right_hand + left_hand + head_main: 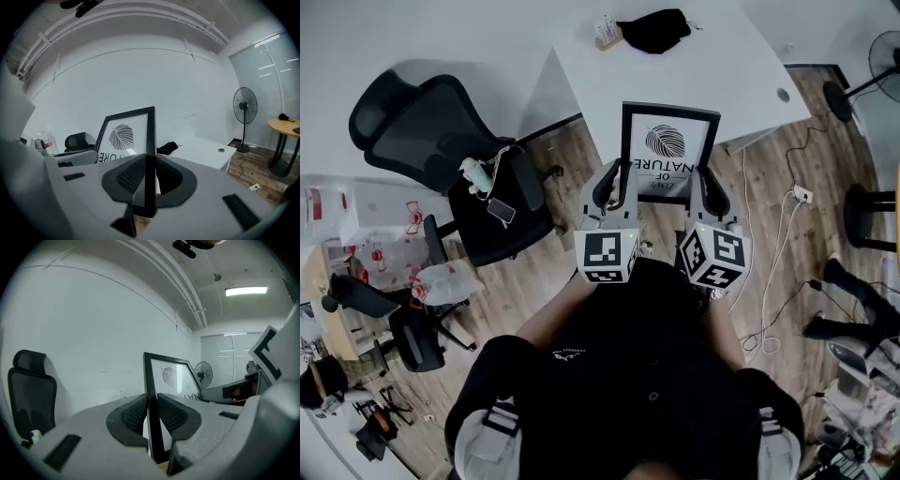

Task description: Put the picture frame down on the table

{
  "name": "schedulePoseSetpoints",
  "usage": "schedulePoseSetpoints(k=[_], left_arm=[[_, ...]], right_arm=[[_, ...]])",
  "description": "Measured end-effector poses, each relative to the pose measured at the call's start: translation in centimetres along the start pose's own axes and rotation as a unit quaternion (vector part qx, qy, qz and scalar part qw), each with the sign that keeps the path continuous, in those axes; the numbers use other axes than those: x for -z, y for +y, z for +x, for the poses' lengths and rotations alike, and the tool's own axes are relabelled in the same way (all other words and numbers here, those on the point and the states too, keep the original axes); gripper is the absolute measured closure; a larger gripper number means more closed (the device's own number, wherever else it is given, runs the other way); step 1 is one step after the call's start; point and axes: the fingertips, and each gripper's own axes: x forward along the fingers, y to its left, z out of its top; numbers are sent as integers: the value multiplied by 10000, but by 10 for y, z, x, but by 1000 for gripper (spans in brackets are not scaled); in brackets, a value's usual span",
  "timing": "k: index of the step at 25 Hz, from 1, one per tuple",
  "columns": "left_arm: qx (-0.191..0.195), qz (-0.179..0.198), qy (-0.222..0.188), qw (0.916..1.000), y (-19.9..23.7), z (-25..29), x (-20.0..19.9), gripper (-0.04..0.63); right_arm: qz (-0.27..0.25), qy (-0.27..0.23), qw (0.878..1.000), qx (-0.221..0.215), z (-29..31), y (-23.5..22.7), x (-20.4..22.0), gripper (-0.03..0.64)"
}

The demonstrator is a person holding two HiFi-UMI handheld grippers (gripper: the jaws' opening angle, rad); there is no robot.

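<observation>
Picture frame (pixel 668 150) is upright at the near edge of the white table (pixel 722 66), left gripper (pixel 612 187) and right gripper (pixel 710 194) each clamped on a side rail; advise lowering both evenly, well inside the edge.

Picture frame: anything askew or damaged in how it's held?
Nothing stands out. The picture frame stands upright and roughly level, left claw and right claw each shut on a side edge, at the near edge of the white table. No crack or chip shows.
</observation>
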Motion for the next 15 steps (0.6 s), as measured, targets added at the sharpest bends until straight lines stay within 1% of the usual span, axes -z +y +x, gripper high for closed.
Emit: schedulePoseSetpoints(k=[3, 7, 15], left_arm=[[72, -32, 34, 10000, 4, 17, -3, 523], [60, -101, 93, 9999, 22, 41, -4, 525], [219, -147, 25, 9996, 47, 91, -14, 525]], right_arm=[[52, 52, 9999, 101, 15, -5, -3, 549], [-12, 115, 9999, 104, 41, 0, -9, 549], [-41, 87, 9996, 267, 91, -2, -27, 549]])
